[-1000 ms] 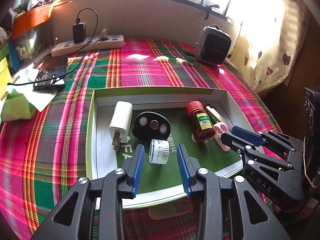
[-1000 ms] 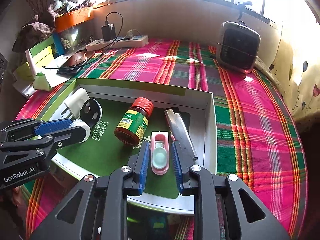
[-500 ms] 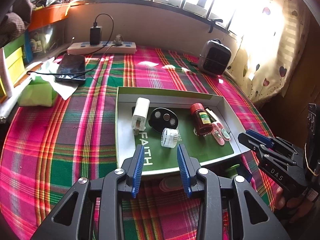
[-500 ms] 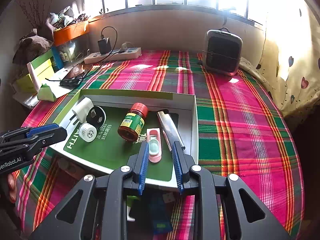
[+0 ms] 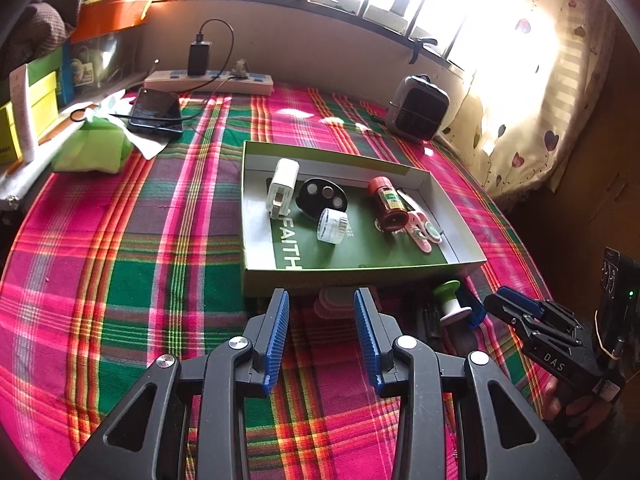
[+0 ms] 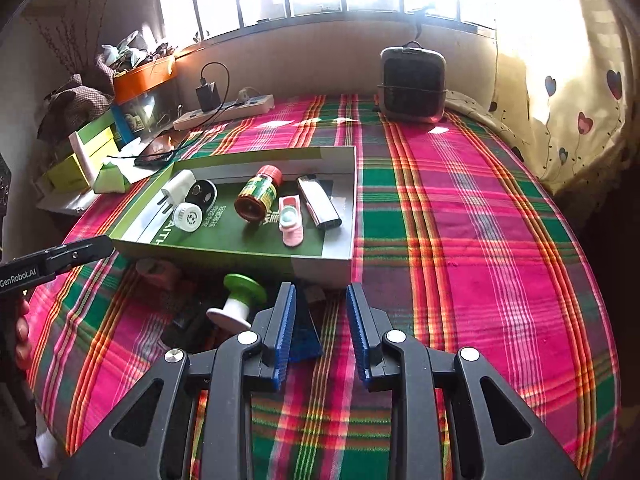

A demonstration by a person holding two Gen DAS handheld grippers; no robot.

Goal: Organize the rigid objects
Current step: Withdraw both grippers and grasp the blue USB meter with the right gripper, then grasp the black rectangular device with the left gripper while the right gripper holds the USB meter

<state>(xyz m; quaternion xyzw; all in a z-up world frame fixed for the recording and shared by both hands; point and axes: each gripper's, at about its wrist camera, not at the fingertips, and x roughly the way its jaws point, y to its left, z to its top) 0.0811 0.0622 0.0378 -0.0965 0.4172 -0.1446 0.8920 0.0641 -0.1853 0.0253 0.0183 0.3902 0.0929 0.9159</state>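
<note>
Left wrist: tray [image 5: 460,258] with six items, left hand-held gripper [image 5: 321,300] open, right hand-held gripper [image 6: 320,300] opening, empty.

A tray [image 5: 460,268] is lying on the desk [image 5: 120,280]. In the tray, from left to right in the left wrist view, are lying a plug [image 5: 283,188], a disc [image 5: 323,197] with a jar [image 5: 331,225] just in front of it, a bottle [image 5: 387,205] on its side, a clipper [image 5: 421,227] beside the bottle, and a lighter [image 6: 318,201] nearest the right wall. In front of the tray, on the desk, a spool [image 5: 452,305] is lying. Behind the tray, a power strip [image 5: 224,81] is sitting against the back wall, with a phone [image 5: 157,111] in front of it to the left. A heater [image 5: 418,109] is standing at the back right.
</note>
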